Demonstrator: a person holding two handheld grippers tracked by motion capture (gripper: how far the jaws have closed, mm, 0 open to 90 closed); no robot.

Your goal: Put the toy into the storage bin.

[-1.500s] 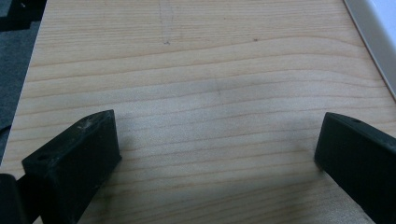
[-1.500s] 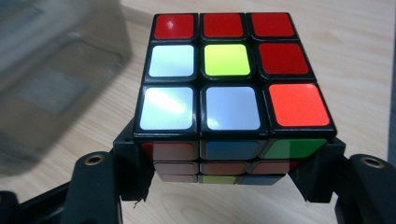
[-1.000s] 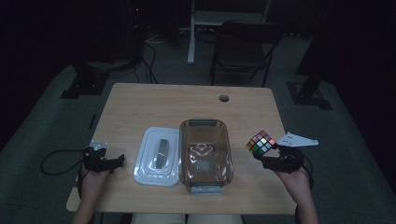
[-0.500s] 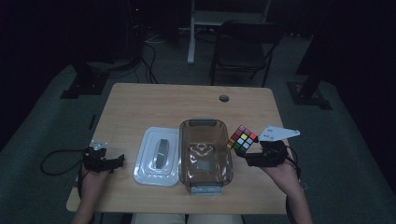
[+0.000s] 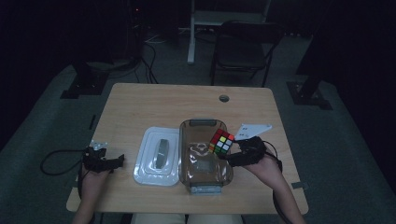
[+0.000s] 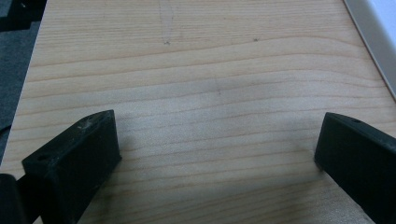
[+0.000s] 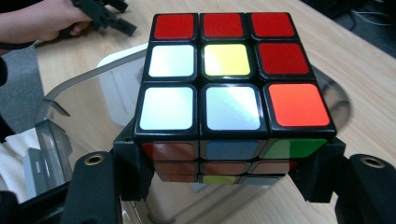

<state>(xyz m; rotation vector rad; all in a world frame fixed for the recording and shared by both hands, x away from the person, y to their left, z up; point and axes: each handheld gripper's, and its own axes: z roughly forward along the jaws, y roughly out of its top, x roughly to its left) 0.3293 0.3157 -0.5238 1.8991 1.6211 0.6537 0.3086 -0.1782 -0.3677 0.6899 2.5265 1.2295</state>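
A colour cube (image 5: 222, 141) is being gripped by the fingers (image 7: 133, 175) of the right gripper (image 5: 229, 154) — both sides are being squeezed — and is being held above the right rim of the brown clear box (image 5: 196, 175). The white lid (image 5: 156, 162) is lying just beside that box on the tabletop (image 5: 154, 105). The left gripper (image 5: 116, 161) is being rested near the tabletop's left edge — its fingers are spread wide over bare wood.
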